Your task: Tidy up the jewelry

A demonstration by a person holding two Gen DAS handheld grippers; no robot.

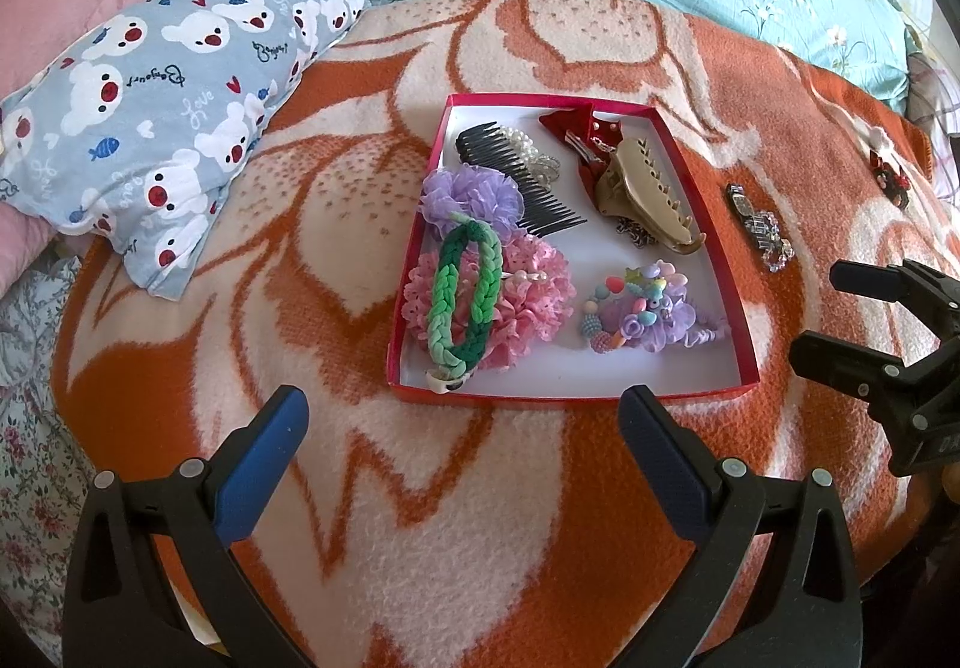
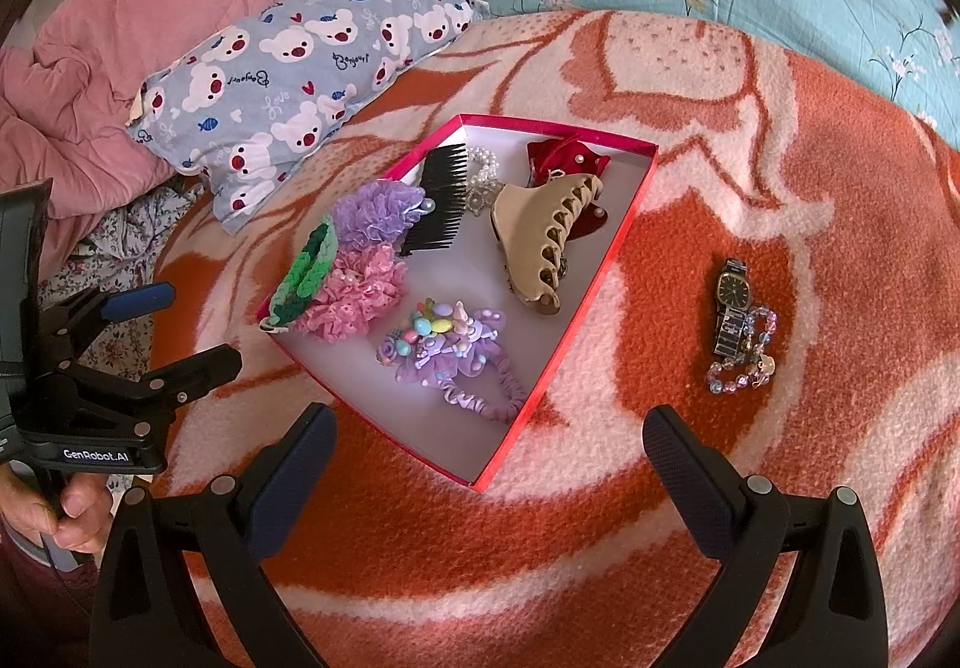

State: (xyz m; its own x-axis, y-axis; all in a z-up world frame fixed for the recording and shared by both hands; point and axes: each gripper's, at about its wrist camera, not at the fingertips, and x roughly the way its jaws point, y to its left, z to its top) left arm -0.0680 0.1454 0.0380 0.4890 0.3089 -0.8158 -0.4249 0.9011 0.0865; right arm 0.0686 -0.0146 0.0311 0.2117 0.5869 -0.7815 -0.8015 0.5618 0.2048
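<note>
Left gripper [image 1: 462, 449] nearest, jaws spread wide, nothing between them — red box [image 1: 741, 320] just ahead on orange blanket [image 1: 420, 518]. Right gripper [image 2: 489, 455] likewise spread and empty, box corner near its left finger. Inside box: green braided band [image 1: 465, 296], pink scrunchie [image 1: 528, 308], beaded purple tie [image 2: 456, 353], black comb [image 2: 441, 203], beige claw clip [image 2: 543, 239]. Outside box, ahead-right of right jaws, well apart: watch [image 2: 733, 290] touching bead bracelet [image 2: 747, 359]. Farther off: bear-print pillow [image 2: 288, 68].
</note>
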